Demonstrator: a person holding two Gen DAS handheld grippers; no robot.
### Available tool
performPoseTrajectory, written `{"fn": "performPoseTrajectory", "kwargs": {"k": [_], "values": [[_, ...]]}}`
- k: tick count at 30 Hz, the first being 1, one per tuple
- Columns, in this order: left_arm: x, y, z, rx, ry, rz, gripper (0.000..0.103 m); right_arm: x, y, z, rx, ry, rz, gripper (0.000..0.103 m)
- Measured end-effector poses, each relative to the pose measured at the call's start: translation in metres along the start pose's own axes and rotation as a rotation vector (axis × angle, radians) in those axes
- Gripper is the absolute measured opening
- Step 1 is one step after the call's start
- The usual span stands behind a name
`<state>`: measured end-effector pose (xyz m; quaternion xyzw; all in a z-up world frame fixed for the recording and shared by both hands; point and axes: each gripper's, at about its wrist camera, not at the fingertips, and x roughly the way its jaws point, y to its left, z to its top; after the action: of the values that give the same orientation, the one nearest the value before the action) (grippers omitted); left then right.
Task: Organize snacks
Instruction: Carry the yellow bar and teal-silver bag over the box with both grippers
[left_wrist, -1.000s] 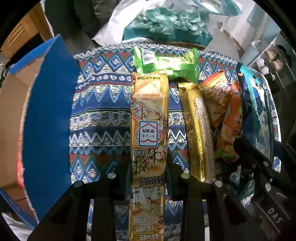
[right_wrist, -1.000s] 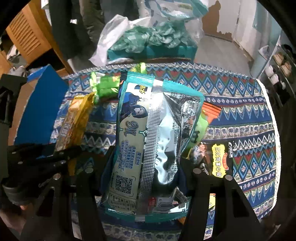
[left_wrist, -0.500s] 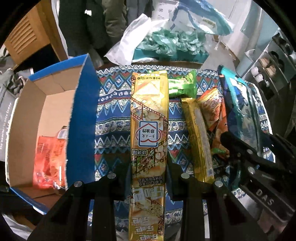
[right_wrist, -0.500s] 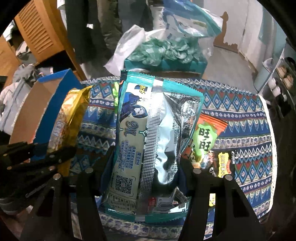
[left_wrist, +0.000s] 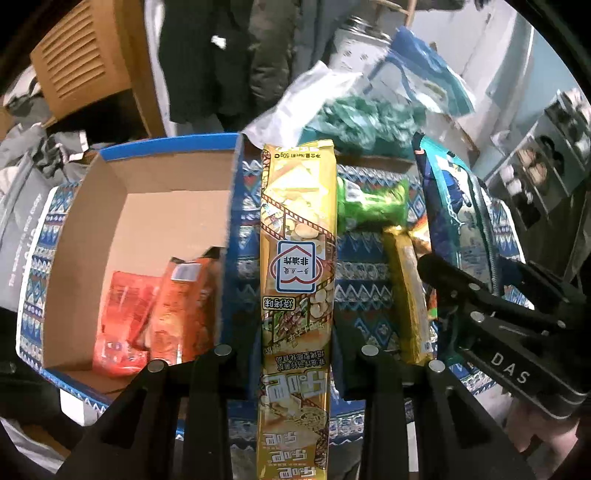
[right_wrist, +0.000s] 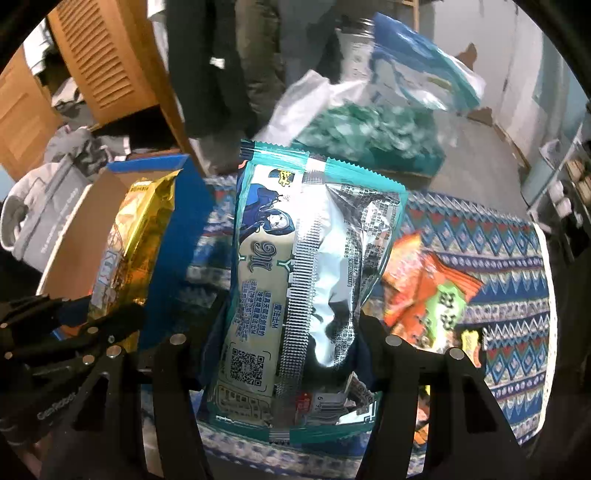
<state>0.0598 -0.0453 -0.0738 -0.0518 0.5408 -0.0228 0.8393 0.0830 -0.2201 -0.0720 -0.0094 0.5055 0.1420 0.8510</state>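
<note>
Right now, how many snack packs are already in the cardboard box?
2 visible: an orange-red pack against the near-left wall and an orange pack beside it, leaning against the right wall of the cardboard box. More may be hidden.

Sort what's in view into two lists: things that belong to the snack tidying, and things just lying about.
Part of the job:
- yellow cracker pack in the left gripper
- teal-edged foil bag in the right gripper
- cardboard box holding orange packets
- green pack
- orange snack bags

Lying about:
- grey hoodie
- white plastic bag

Left gripper (left_wrist: 297, 354) clamps gold snack pack (left_wrist: 297, 266) beside box (left_wrist: 155, 206).
</note>
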Motion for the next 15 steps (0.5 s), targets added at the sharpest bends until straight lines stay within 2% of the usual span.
{"fn": "performPoseTrajectory", "kwargs": {"k": [15], "values": [[-0.034, 0.075, 0.001, -0.106, -0.069, 0.003, 0.031, 0.005, 0.091, 0.028, -0.102, -0.011, 0.093, 0.058]]}}
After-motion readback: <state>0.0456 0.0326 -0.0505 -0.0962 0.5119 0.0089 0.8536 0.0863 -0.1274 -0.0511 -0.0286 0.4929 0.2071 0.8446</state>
